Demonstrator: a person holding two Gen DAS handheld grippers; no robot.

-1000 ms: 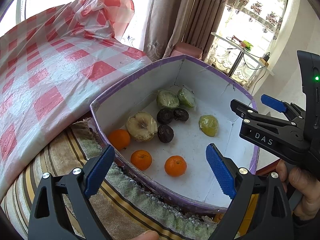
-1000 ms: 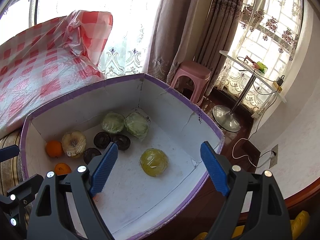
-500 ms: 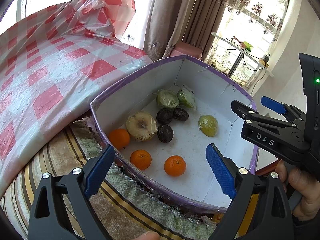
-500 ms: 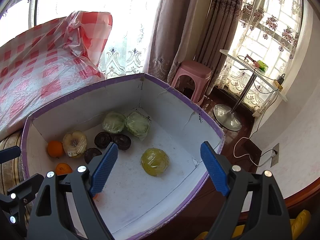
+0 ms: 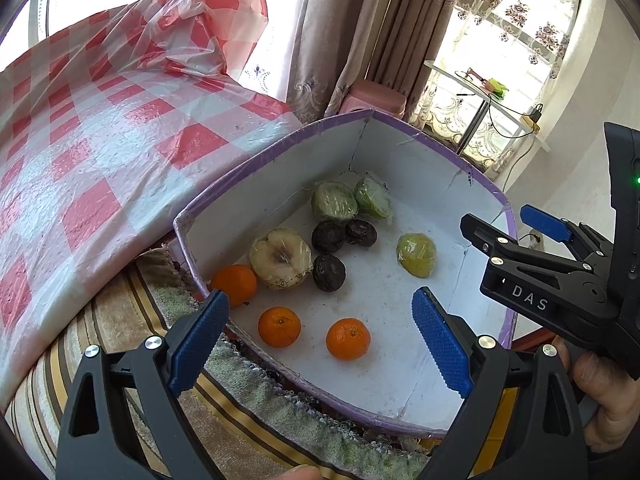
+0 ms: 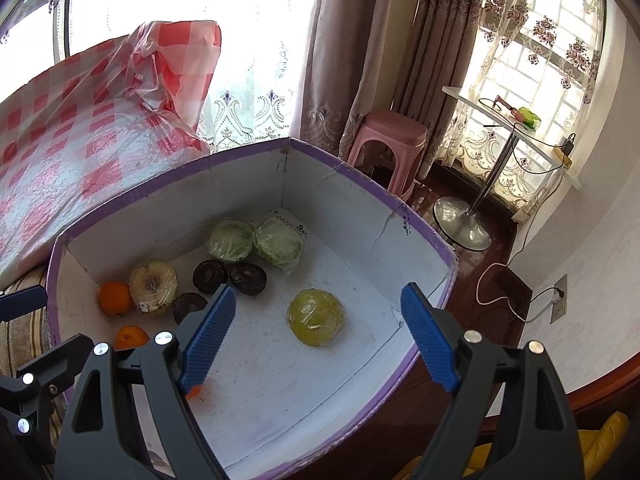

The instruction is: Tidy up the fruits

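**While hovering over the fruit box: both claws released, nothing gripped**

Spread widest, a red-checked plastic cloth (image 5: 100, 140) against the box's left wall, probably as a protective cover. Next in size, a purple-rimmed cardboard box (image 5: 260, 200) on a striped towel (image 5: 120, 344), serving as the tray for all the fruit. Above its near edge, the left gripper (image 5: 319, 308), jaws wide and empty, tilted down into the box. Over the right-hand edge, the right gripper (image 6: 317, 294), likewise spread with nothing between the pads, carried by a hand (image 5: 600, 392). Likely poised this way to survey before a pick.

Inside, seemingly grouped by kind:
- Against the left wall, a film-wrapped apple half (image 5: 281, 258).
- Tucked into the far corner, two wrapped green halves (image 5: 334, 201).
- Alone near the right wall, a wrapped yellow-green fruit (image 5: 416, 255), perhaps with no group of its own.
- Clustered mid-floor, three dark passion fruits (image 5: 328, 237).
- Along the near-left edge, three mandarins (image 5: 279, 327), apart from one another, so probably not yet gathered.
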